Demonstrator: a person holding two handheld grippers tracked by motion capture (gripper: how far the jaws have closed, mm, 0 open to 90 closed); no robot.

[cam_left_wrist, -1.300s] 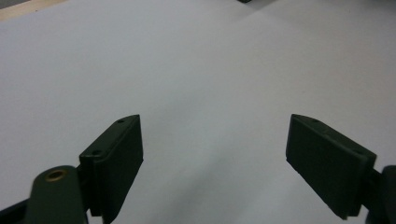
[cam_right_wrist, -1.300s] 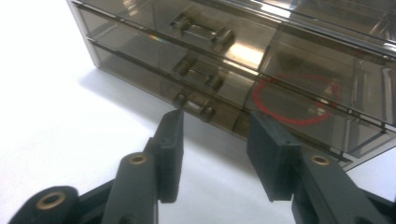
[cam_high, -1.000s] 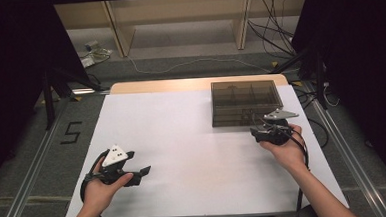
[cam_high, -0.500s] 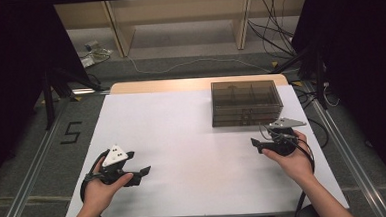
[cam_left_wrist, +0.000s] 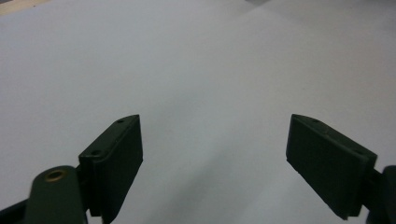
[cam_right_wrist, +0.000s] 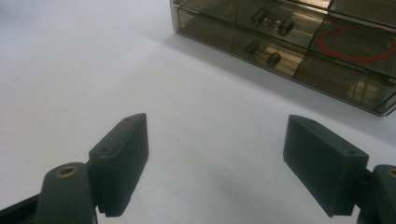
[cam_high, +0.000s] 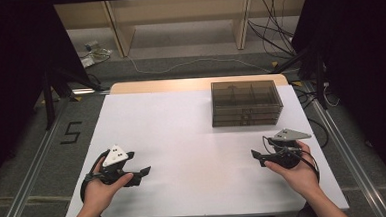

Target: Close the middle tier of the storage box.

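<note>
Table [cam_high: 192, 138]: white top, bare across the middle. Drawer box [cam_high: 247, 103]: smoky clear plastic, stands at the far right of the table; stacked drawers face the person. In the right gripper view, small metal parts [cam_right_wrist: 271, 21] and a red loop [cam_right_wrist: 355, 44] lie inside the drawers.

Right claw [cam_high: 257, 156]: near right of table, well short of the box, apart from it. Its jaws have just been opening and stand released, nothing between them.

Left claw [cam_high: 143, 171]: near left, over bare table, released, nothing held.
</note>
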